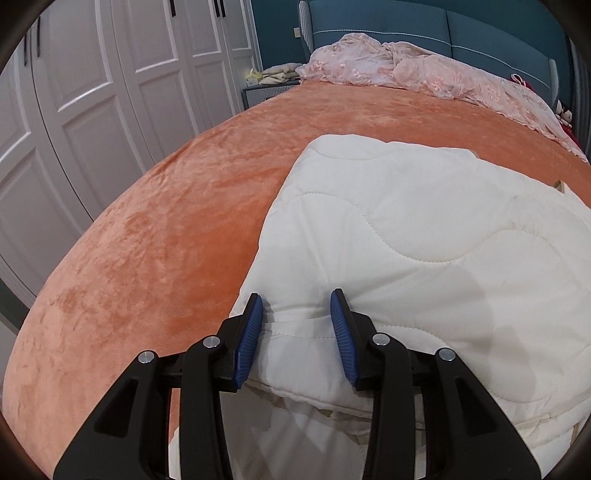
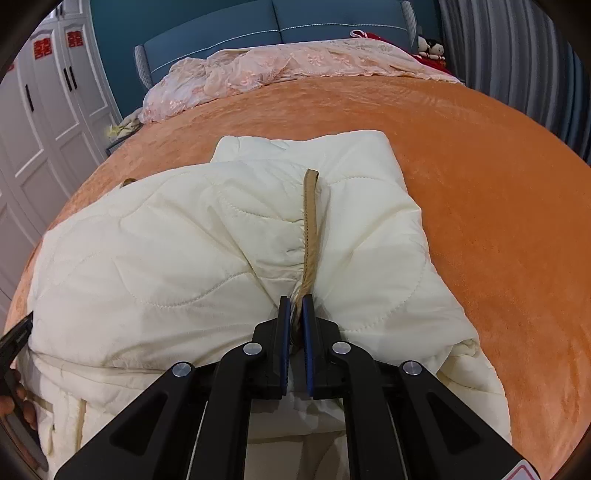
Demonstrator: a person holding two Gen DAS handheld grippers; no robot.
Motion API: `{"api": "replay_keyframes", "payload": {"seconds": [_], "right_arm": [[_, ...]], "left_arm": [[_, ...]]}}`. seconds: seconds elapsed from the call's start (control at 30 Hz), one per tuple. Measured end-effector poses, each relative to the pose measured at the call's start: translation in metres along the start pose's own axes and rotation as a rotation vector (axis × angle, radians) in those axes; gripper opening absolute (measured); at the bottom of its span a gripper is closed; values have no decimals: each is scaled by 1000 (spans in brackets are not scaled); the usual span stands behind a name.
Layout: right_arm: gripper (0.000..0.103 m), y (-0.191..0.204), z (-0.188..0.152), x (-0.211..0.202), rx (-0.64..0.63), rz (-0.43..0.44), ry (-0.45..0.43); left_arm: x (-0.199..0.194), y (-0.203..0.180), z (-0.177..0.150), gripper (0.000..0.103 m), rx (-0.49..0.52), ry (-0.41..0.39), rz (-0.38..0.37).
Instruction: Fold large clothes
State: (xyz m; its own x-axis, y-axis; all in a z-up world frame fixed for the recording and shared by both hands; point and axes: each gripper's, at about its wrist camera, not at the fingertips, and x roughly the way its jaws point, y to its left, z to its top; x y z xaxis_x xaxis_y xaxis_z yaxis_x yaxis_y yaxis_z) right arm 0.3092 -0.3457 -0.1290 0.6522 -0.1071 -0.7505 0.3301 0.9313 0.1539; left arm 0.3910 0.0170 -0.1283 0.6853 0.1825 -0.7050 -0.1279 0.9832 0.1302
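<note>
A large cream quilted garment (image 1: pixel 424 236) lies partly folded on the orange bedspread (image 1: pixel 166 229). My left gripper (image 1: pixel 297 306) is open, its blue pads (image 1: pixel 249 339) either side of the garment's near left edge, over a seam. In the right wrist view the same garment (image 2: pixel 177 251) is bunched into a ridge. My right gripper (image 2: pixel 294 310) is shut on its tan trimmed edge (image 2: pixel 310 221), which runs away from the jaws. The other gripper's black body and a hand show in the right wrist view at the far left (image 2: pixel 14 354).
A crumpled pink lace cover (image 1: pixel 406 70) lies at the head of the bed against a blue headboard (image 2: pixel 273 26). White wardrobe doors (image 1: pixel 92 85) stand to the left. A nightstand with items (image 1: pixel 266 85) is beside the bed. Grey curtains (image 2: pixel 517 48) hang on the right.
</note>
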Motion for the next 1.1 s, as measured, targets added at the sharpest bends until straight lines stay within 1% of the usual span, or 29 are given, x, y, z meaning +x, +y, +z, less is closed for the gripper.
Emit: {"api": "replay_keyframes", "payload": {"seconds": [0.27, 0.37, 0.4, 0.43, 0.47, 0.53, 0.57, 0.6, 0.63, 0.67, 0.7, 0.73, 0.77, 0.83, 0.9, 0.97, 1.07, 1.1], "right_arm": [[6, 0, -1, 3, 2, 5, -12], [8, -4, 3, -2, 23, 28, -1], [11, -7, 5, -9, 33, 35, 9], [16, -10, 7, -17, 44, 40, 21], [19, -15, 6, -30, 57, 50, 26], [33, -27, -2, -63, 67, 65, 18], [36, -34, -8, -78, 63, 62, 15], [41, -45, -19, -99, 58, 59, 15], [46, -54, -27, -113, 58, 56, 20], [48, -64, -38, -128, 61, 54, 32], [52, -72, -47, -139, 67, 52, 43], [55, -87, -63, -157, 81, 52, 63], [57, -96, -74, -169, 94, 52, 76], [61, -114, -100, -189, 125, 49, 103], [63, -126, -125, -205, 152, 64, 136], [64, -133, -146, -212, 183, 93, 162], [64, -139, -174, -213, 271, 163, 203], [64, -139, -182, -209, 311, 199, 218]], "left_arm": [[1, -3, -3, 38, 8, -18, 21], [-1, 3, 1, 39, -12, -4, -5], [-4, 8, 3, 39, -29, 6, -26], [-10, 17, 6, 45, -52, 25, -56], [-18, 24, 7, 53, -61, 39, -74], [-40, 42, 2, 59, -59, 42, -110], [-51, 50, -4, 61, -44, 50, -129], [-58, 56, -8, 62, -33, 60, -140], [-72, 71, -19, 69, -19, 88, -167], [-79, 82, -27, 73, -23, 107, -188], [-87, 95, -36, 73, -36, 131, -212], [-97, 113, -49, 73, -63, 167, -243], [-102, 124, -57, 73, -85, 193, -264], [-113, 153, -79, 73, -161, 259, -314], [-121, 171, -96, 73, -215, 297, -340], [-127, 184, -115, 73, -275, 332, -389], [-129, 186, -137, 73, -338, 379, -450], [-132, 184, -141, 73, -342, 374, -456]]}}
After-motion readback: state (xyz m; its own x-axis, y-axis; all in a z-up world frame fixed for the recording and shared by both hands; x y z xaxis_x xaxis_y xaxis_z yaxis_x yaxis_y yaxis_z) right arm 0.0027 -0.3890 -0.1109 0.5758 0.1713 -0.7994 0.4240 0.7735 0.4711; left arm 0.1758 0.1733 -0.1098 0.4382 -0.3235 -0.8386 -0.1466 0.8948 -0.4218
